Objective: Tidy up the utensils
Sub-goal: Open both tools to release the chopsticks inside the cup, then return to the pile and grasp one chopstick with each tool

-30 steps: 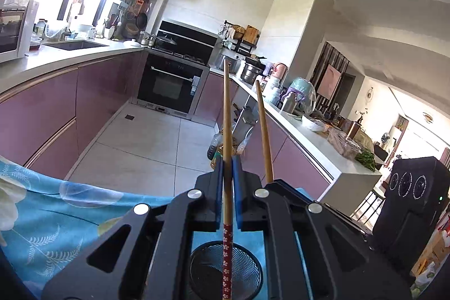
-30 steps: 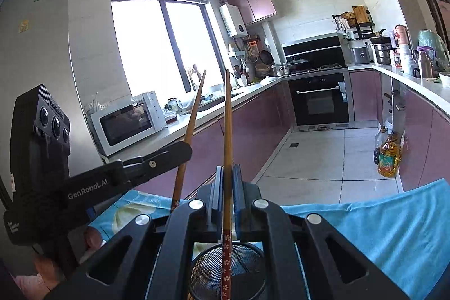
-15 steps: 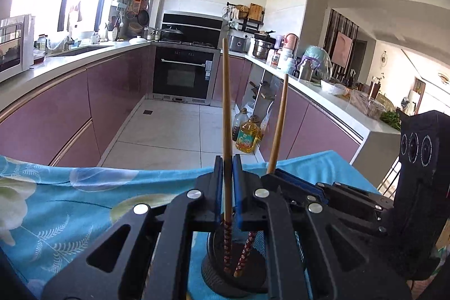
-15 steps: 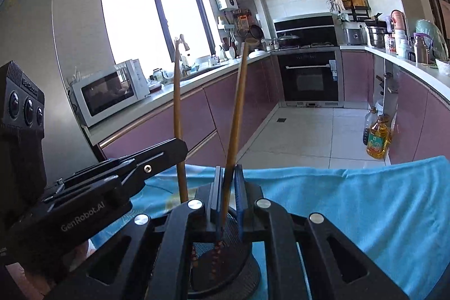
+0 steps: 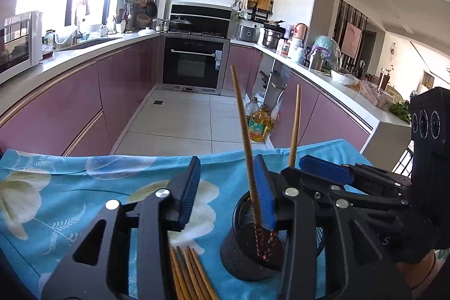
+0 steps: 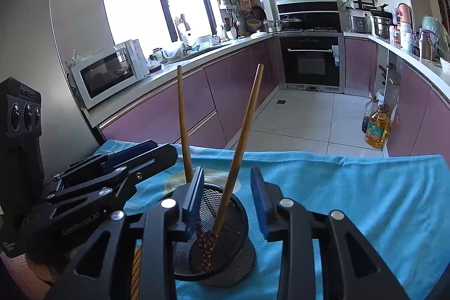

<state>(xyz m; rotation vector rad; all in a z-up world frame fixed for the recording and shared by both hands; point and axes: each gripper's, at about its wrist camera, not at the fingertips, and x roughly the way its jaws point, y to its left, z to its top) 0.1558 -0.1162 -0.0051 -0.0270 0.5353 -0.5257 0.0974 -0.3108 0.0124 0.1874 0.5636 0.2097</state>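
A black mesh cup (image 5: 247, 252) (image 6: 225, 243) stands on the blue cloth, holding two wooden chopsticks with patterned red ends down. My left gripper (image 5: 226, 190) hangs just over the cup, its jaws opening. One chopstick (image 5: 247, 145) leans loose beside its right pad. My right gripper (image 6: 227, 194) is opening too, and the other chopstick (image 6: 244, 131) stands free between its pads. Each gripper shows at the other view's edge. Several more chopsticks (image 5: 188, 272) lie flat on the cloth beside the cup.
The blue floral cloth (image 5: 70, 187) covers the table, whose far edge drops to the tiled kitchen floor. Purple cabinets line both sides, with a microwave (image 6: 109, 72) on the left counter. An oil bottle (image 6: 377, 128) stands on the floor.
Both grippers sank toward the cup with a chopstick clamped in each. The chopsticks' ends went into the cup, and both pairs of jaws have parted, so the chopsticks now lean free.
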